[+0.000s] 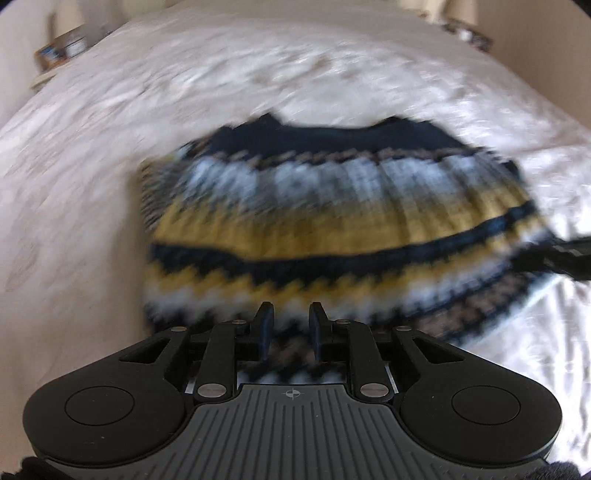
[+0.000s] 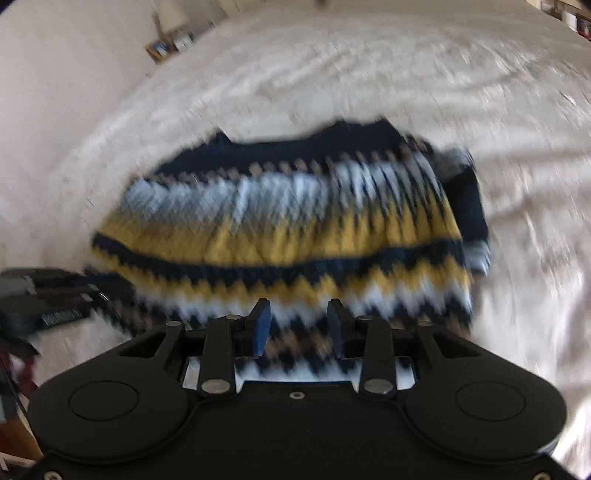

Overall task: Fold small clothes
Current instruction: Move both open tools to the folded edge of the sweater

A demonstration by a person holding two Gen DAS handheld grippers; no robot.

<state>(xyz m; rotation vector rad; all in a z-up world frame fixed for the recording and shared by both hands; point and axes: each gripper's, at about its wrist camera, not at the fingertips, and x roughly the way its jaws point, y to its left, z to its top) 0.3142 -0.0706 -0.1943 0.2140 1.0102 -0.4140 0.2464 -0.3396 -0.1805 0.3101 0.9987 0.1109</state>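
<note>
A small knit sweater (image 1: 314,218) with navy, yellow, white and tan zigzag bands lies on a white bedsheet (image 1: 110,147); both views are blurred by motion. My left gripper (image 1: 291,314) is open, over the sweater's near hem. The sweater also shows in the right wrist view (image 2: 288,229), with a sleeve folded in at its right side (image 2: 469,199). My right gripper (image 2: 298,312) is open over the near hem, holding nothing. The left gripper shows at the left edge of the right wrist view (image 2: 48,299), and the right gripper at the right edge of the left wrist view (image 1: 569,258).
The bed (image 2: 369,74) spreads wide around the sweater. Shelves with small items stand against the wall at the far left (image 1: 62,48) and far right (image 1: 469,35). A wall runs along the left (image 2: 55,92).
</note>
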